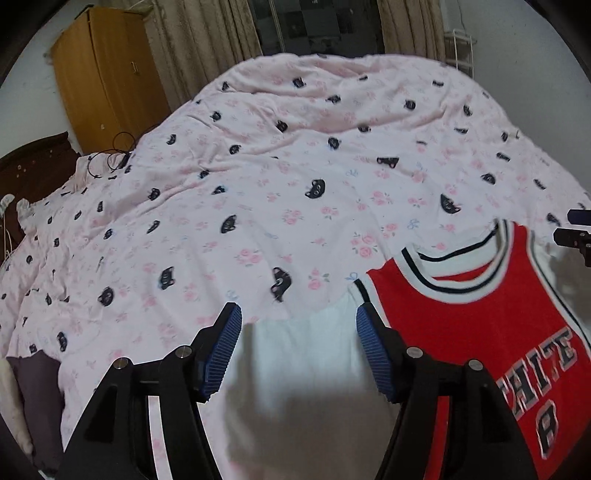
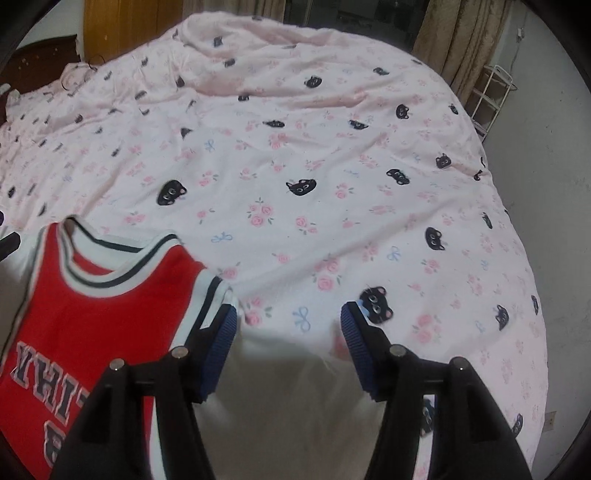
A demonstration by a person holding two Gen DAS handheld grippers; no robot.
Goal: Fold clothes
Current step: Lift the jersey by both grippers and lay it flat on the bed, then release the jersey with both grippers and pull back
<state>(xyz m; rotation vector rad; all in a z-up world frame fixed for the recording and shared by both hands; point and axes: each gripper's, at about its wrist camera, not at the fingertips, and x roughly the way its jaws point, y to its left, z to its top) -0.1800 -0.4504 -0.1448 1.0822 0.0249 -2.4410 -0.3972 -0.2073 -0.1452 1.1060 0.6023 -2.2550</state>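
A red jersey [image 1: 491, 325] with white sleeves is lying flat on a bed [image 1: 295, 166] covered in a pink quilt [image 2: 332, 166] printed with black cat faces and roses, its striped collar pointing toward the far side of the bed. The left gripper [image 1: 299, 325] is hovering over the garment's white left-hand sleeve [image 1: 306, 354], jaws standing wide apart and holding nothing, the sleeve cloth showing in the gap between the blue pads [image 1: 221, 347] and the red body lying just beyond the right-hand pad. The right gripper [image 2: 288, 325] is hanging over the opposite white sleeve [image 2: 288, 398], its jaws likewise spread wide and empty, the red body sitting off to the left of the left-hand pad [image 2: 218, 350]. Whether either set of pads is touching the cloth cannot be told. The tip of the right gripper is showing at the right edge of the left wrist view. A wooden wardrobe [image 1: 107, 77] and beige curtains [image 1: 207, 33] are standing behind the bed.
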